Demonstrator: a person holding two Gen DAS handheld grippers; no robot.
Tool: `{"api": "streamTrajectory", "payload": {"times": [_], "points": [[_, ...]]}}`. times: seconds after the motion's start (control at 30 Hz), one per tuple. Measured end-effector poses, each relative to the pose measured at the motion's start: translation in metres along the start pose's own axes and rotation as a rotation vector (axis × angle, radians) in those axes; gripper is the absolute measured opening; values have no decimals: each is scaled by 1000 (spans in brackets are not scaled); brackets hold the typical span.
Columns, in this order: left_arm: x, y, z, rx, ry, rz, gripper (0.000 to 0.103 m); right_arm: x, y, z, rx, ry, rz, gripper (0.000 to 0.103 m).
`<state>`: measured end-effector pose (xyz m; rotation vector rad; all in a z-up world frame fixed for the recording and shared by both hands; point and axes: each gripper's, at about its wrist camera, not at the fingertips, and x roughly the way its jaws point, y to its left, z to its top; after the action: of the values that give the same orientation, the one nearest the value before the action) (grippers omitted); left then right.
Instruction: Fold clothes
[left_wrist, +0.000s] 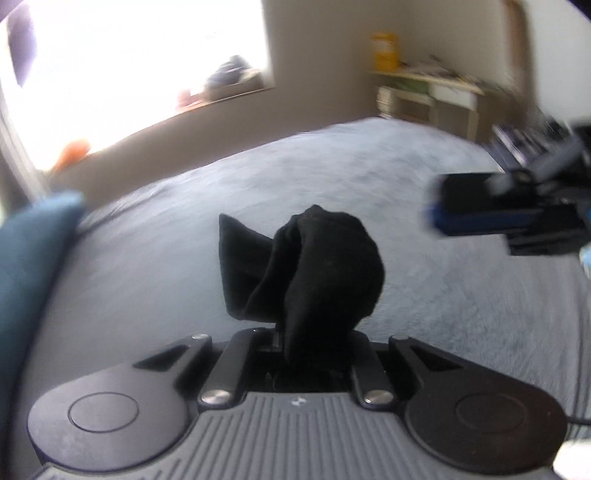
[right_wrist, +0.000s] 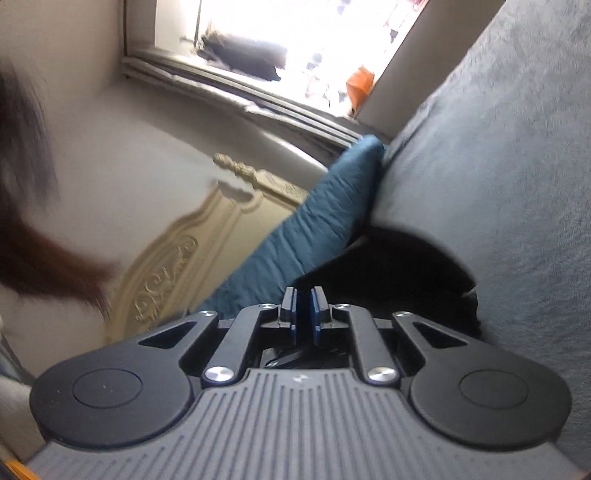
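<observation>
Above a grey-blue bedspread (left_wrist: 332, 173), the left gripper (left_wrist: 291, 343) holds a bundled black garment (left_wrist: 314, 269), its fingers hidden under the cloth but drawn in tight around it, so that the fabric bunches up out of the jaws and stands clear of the bed ahead of the fingertips. One flap of the black cloth juts out to the left of the fingers, while the rounded bulk leans to their right. Well ahead and to the right of those fingers, the right gripper (left_wrist: 436, 218) shows blurred in the left wrist view, its blue pads facing left. To the left of the left fingers lies a teal pillow (left_wrist: 33, 258) at the bed's edge, and beyond it a bright window (left_wrist: 129, 66) with dark items on its sill. Far ahead and to the right stands a pale wooden desk (left_wrist: 436, 92) carrying a yellow container (left_wrist: 386, 51). In the right wrist view, the right gripper (right_wrist: 303, 310) has its blue pads (right_wrist: 316, 314) brought nearly together with nothing between them. Just ahead and to the right of these fingertips a dark fold of black fabric (right_wrist: 399, 273) lies at the bedspread's (right_wrist: 498, 166) rim; whether it touches the pads cannot be told. The teal pillow (right_wrist: 314, 221) rises ahead of the fingers, with an ornate cream headboard (right_wrist: 192, 251) to their left.
</observation>
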<state>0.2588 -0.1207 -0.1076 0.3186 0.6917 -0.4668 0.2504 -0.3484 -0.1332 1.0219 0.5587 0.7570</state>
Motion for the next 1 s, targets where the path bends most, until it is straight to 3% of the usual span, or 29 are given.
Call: {"api": "streamTrajectory", "payload": {"times": [0.17, 0.33, 0.47, 0.6, 0.7, 0.9, 1.0], "points": [[-35, 72, -14, -252, 21, 59, 12, -10, -13, 2, 31, -63, -126, 13], [-61, 133, -49, -404, 68, 122, 12, 21, -21, -17, 26, 60, -302, 13], [-72, 173, -76, -509, 102, 141, 12, 66, -9, -43, -134, 212, -415, 13], [-79, 196, -97, -562, 107, 147, 12, 118, 21, -83, -428, 371, -461, 13], [-78, 206, -104, -585, 103, 137, 12, 159, 38, -108, -630, 445, -484, 15], [-83, 228, -119, -626, 85, 116, 12, 209, 40, -145, -861, 521, -536, 31], [-85, 236, -125, -655, 76, 101, 12, 229, 32, -158, -909, 599, -602, 30]]}}
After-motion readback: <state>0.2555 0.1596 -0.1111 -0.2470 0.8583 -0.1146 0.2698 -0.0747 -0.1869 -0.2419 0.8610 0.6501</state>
